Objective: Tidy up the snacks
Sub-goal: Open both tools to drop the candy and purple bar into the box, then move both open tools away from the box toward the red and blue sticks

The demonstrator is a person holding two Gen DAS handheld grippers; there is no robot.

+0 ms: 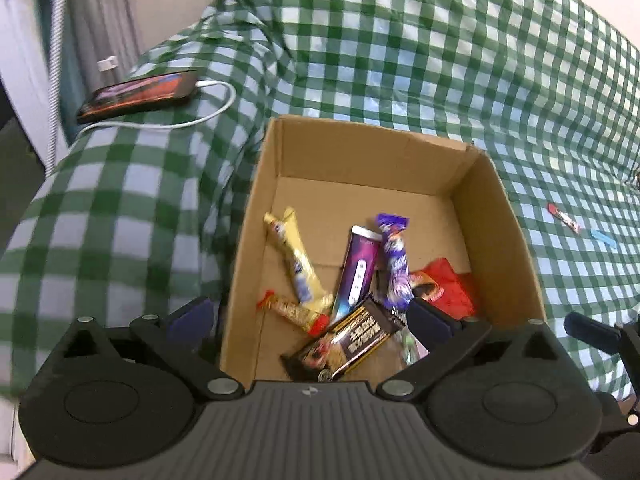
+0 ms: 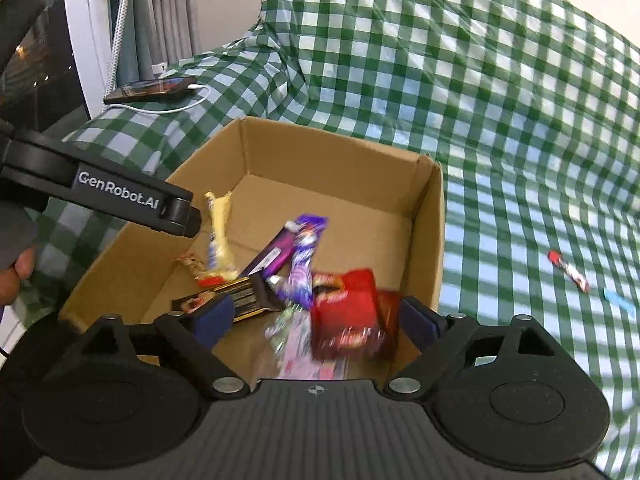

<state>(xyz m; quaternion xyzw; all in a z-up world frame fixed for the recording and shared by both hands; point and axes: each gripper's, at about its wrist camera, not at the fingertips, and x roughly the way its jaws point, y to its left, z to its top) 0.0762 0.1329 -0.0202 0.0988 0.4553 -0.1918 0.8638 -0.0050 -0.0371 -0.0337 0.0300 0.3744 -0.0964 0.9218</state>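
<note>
Snacks lie loose in the open cardboard box (image 1: 400, 168), low and centre in both views, heaped toward its near side as if dropped in from above. Among them are a gold wrapper (image 1: 294, 258), a purple bar (image 1: 358, 270), a crinkled purple wrapper (image 1: 394, 260), a dark flat bar (image 1: 352, 338) and a glossy red packet (image 2: 346, 312), blurred in the right view. The left gripper (image 1: 310, 318) and the right gripper (image 2: 316, 320) both hang over the box with fingers spread wide, gripping nothing. The box is plain brown card with stiff, straight walls. It rests on a soft, rumpled green checked cloth (image 1: 440, 60). At the right of the frame, a small red wrapper (image 2: 570, 272) and a blue piece (image 2: 618, 300) stay outside, likely next to collect.
</note>
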